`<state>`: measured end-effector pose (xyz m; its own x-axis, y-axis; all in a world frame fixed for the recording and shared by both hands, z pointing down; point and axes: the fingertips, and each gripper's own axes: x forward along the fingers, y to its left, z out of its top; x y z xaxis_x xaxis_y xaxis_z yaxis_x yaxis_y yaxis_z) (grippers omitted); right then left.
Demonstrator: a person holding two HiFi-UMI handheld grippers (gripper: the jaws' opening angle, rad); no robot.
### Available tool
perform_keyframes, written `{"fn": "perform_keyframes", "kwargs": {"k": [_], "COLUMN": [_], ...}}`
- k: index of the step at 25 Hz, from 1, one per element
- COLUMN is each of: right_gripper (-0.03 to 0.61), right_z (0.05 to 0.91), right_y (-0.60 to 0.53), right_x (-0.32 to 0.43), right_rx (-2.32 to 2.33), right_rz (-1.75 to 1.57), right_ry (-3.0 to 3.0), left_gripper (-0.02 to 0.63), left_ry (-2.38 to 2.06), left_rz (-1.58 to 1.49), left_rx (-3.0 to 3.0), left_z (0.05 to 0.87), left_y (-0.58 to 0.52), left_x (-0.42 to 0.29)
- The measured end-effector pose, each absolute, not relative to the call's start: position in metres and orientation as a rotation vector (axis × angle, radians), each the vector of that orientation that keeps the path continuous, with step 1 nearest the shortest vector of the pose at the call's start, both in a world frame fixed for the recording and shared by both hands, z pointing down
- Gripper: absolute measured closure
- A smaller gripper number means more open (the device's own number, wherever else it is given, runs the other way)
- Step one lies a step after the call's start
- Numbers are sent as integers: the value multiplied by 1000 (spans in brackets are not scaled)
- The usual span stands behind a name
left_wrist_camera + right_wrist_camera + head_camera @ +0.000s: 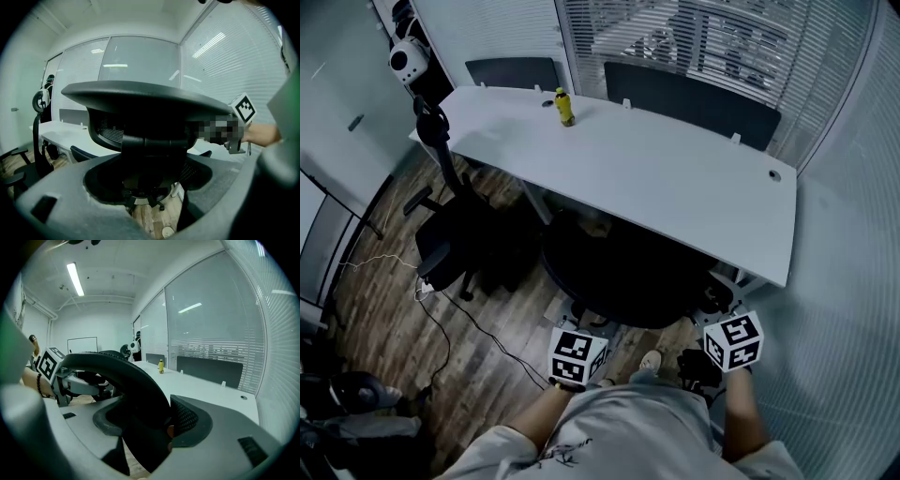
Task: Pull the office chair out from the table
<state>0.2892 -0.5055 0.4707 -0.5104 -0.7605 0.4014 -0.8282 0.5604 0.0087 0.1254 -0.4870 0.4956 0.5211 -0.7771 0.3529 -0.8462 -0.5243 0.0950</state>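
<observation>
The black office chair [619, 272] stands tucked under the white table [675, 178], its back towards me. My left gripper [581, 349] and right gripper [727, 337] sit at the left and right of the chair's back rim. In the left gripper view the chair's backrest [140, 105] and spine fill the gap of the left gripper [150, 187]. In the right gripper view the curved rim [126, 376] runs between the jaws of the right gripper [164, 427], against the ribbed pad [187, 420]. Both look shut on the backrest.
A yellow bottle [565, 107] stands on the table's far side. A second black chair [450, 234] with headphones stands left of the table. Two dark chair backs [694, 98] rise behind the table. A cable [459, 323] lies on the wood floor. A glass wall runs along the right.
</observation>
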Motion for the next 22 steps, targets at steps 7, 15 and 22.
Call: {"fn": "perform_keyframes", "kwargs": {"k": [7, 15, 22], "right_gripper": [347, 347, 347], "right_z": [468, 475, 471], "right_y": [-472, -440, -414], "right_x": [262, 239, 216], "right_rx": [1322, 1350, 1377], "right_rz": [277, 282, 281], "right_ry": [-2414, -2393, -2382], "left_gripper": [288, 288, 288], "left_ry": [-1338, -1307, -1291], "left_rz": [403, 420, 417], "left_rx": [2526, 2546, 2556], "left_z": [492, 500, 496], "left_y": [-457, -429, -404], "left_x": [98, 75, 51]}}
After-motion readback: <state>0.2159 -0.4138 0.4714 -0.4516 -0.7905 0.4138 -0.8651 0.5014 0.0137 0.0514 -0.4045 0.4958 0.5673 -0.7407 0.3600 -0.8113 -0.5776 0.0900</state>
